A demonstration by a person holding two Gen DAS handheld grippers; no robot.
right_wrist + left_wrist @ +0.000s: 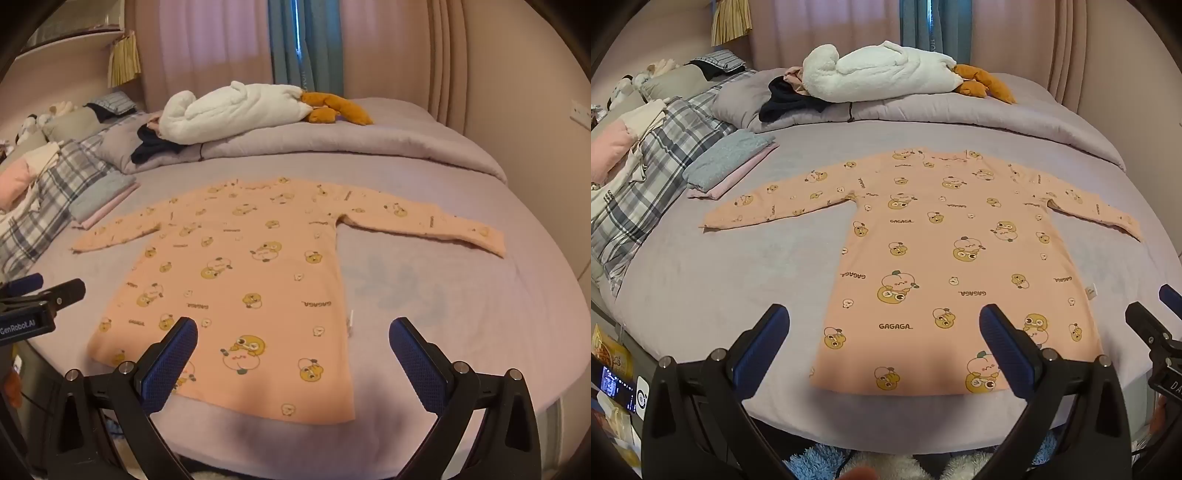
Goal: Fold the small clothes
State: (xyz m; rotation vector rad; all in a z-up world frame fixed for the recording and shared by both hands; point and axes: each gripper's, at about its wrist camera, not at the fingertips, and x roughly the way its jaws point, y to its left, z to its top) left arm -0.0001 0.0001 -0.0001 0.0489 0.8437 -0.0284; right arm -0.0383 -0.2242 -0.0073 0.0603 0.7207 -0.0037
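A small peach long-sleeved top [945, 251] [243, 280] printed with cartoon ducks lies flat on the lilac bed, both sleeves spread out sideways and its hem toward me. My left gripper [882, 321] hovers open above the hem's left part, nothing between its blue pads. My right gripper [293, 332] hangs open over the hem's right corner, also holding nothing. In the left wrist view the right gripper [1156, 314] shows at the right edge. The left gripper [37, 291] appears at the left edge of the right wrist view.
Folded blue and pink clothes [727, 162] [103, 199] lie left of the top's sleeve. A plaid blanket [646, 177] and pillows fill the left side. A white plush goose [882, 74] [236, 107] rests on the rolled duvet [997, 114] at the back. The bed's near edge [886, 417] is close below.
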